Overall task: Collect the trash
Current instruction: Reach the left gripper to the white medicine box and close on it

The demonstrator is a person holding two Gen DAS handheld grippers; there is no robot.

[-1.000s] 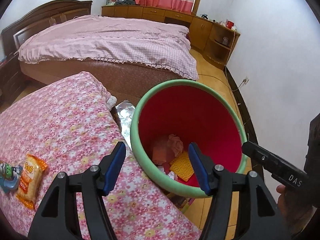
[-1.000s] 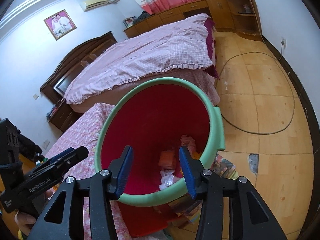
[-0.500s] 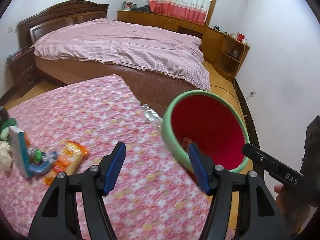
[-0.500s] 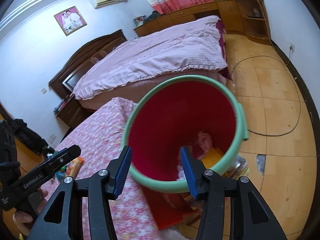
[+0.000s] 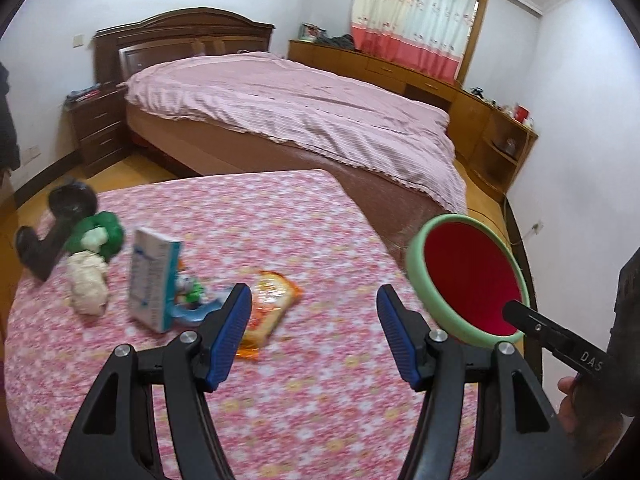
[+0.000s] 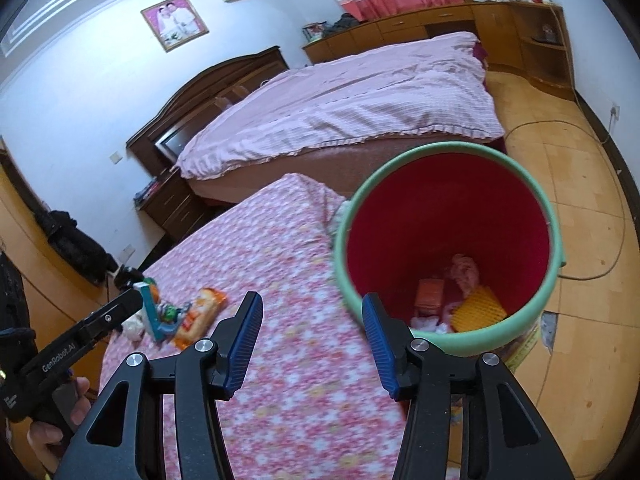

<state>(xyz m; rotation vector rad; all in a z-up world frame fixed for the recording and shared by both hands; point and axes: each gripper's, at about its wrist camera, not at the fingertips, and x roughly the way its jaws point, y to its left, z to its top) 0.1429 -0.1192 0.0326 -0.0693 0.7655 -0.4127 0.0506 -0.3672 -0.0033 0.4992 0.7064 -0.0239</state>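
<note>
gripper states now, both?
Left gripper: open, holding nothing.
Right gripper: open, holding nothing; jaws have just been opening.

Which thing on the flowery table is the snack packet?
Look at the pink flowery tablecloth beside the red bin. A cluster of litter lies on it. The snack packet is the flat orange wrapper nearest the bin, next to an upright white-and-blue carton.

Black tongs (image 5: 314, 332), blue ribbed pads (image 5: 230, 334)
</note>
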